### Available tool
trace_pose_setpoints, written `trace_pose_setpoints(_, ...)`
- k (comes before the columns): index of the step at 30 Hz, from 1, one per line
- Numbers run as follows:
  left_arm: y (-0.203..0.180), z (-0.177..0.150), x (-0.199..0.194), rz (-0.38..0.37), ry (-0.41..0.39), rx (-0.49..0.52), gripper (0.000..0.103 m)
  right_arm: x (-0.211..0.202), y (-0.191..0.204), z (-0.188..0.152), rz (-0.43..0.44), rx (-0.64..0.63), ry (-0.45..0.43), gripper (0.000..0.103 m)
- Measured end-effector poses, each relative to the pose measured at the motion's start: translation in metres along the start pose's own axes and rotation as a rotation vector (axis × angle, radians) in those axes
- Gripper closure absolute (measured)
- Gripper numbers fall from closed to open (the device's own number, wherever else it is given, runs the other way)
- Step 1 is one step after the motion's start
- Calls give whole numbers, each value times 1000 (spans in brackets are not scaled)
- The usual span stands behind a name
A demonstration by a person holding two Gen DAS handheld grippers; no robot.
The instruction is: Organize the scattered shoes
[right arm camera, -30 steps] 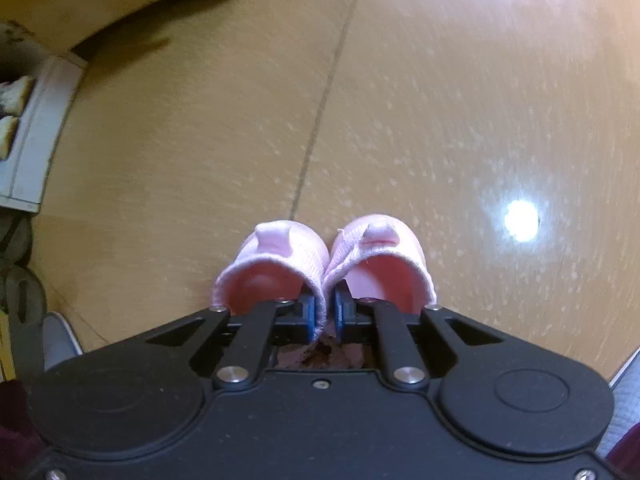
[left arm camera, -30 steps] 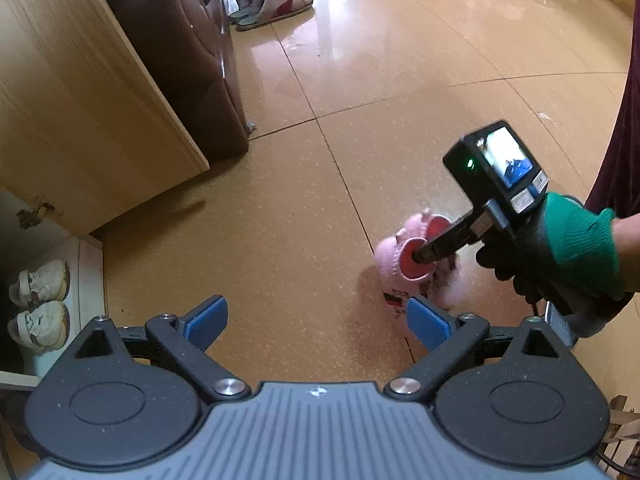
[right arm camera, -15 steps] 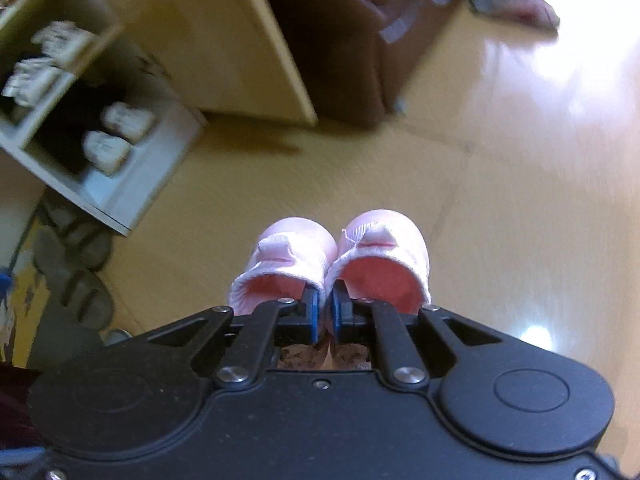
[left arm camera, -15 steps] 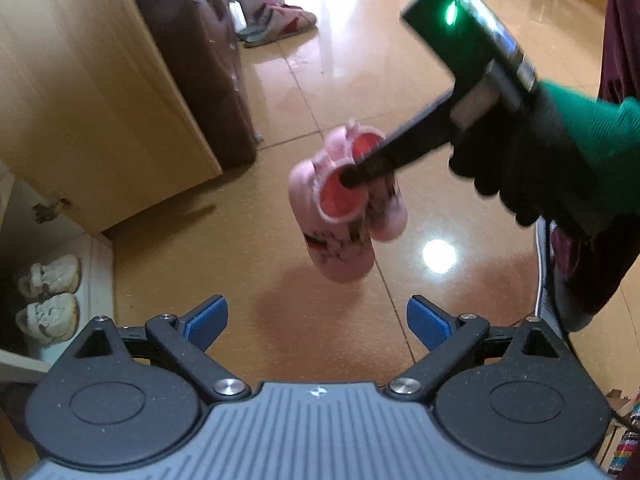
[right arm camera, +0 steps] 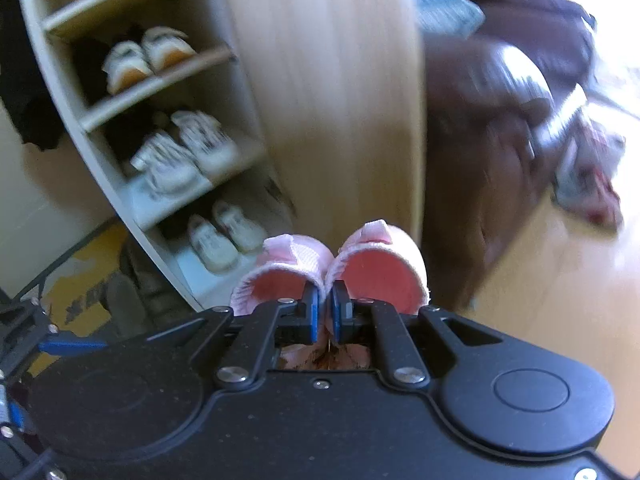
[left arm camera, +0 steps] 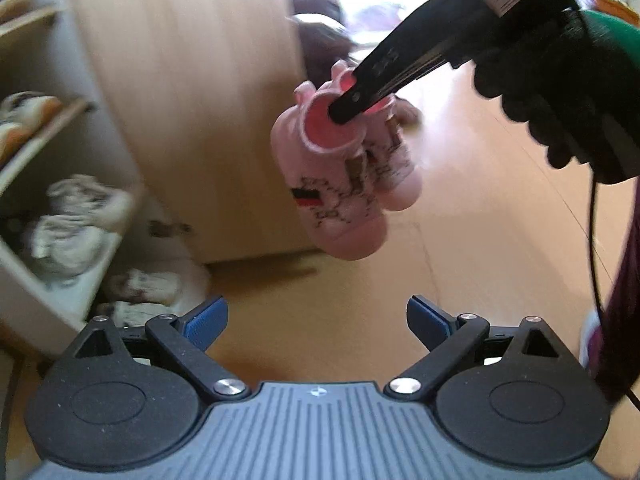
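Observation:
A pair of small pink baby shoes [left arm camera: 344, 184] hangs in the air, pinched together at their inner collars by my right gripper [right arm camera: 325, 312], which is shut on them; their pink openings [right arm camera: 376, 276] face the right wrist camera. In the left wrist view the right gripper [left arm camera: 344, 110] comes in from the upper right, held by a hand in a black and green glove [left arm camera: 568, 92]. My left gripper [left arm camera: 316, 320] is open and holds nothing, below and short of the shoes. A shoe rack [right arm camera: 160, 80] stands at the left.
The rack's shelves hold several pairs of pale sneakers [right arm camera: 180, 152]. A tall wooden panel [right arm camera: 332, 92] forms the rack's side. A dark brown bag [right arm camera: 492, 120] stands right of the panel, with slippers [right arm camera: 588, 184] on the tan floor [left arm camera: 480, 260] beyond. Dark sandals [right arm camera: 132, 292] lie below the rack.
The right gripper has lifted the pink shoes off the floor and swung them towards the rack. The left gripper has risen and turned left, bringing the shelves into view.

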State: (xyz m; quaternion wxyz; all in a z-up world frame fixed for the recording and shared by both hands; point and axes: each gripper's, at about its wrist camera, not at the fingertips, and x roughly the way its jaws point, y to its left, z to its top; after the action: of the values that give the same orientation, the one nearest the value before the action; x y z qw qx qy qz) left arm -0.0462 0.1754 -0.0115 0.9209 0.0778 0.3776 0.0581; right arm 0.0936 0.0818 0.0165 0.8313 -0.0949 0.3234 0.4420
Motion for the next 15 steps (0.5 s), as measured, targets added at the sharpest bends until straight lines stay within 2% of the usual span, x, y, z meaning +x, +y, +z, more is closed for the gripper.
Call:
trace_pose_setpoints(3, 17, 4, -13, 60, -52, -59, 6, -10, 20, 34, 25, -60, -39, 94)
trace_pose_setpoints(8, 49, 13, -39, 196, -194, -207, 6, -24, 51, 77, 58, -141, -97, 95)
trace_pose_setpoints(15, 78, 24, -79, 339, -353, -328, 6, -47, 91, 135, 113, -215, -186, 95)
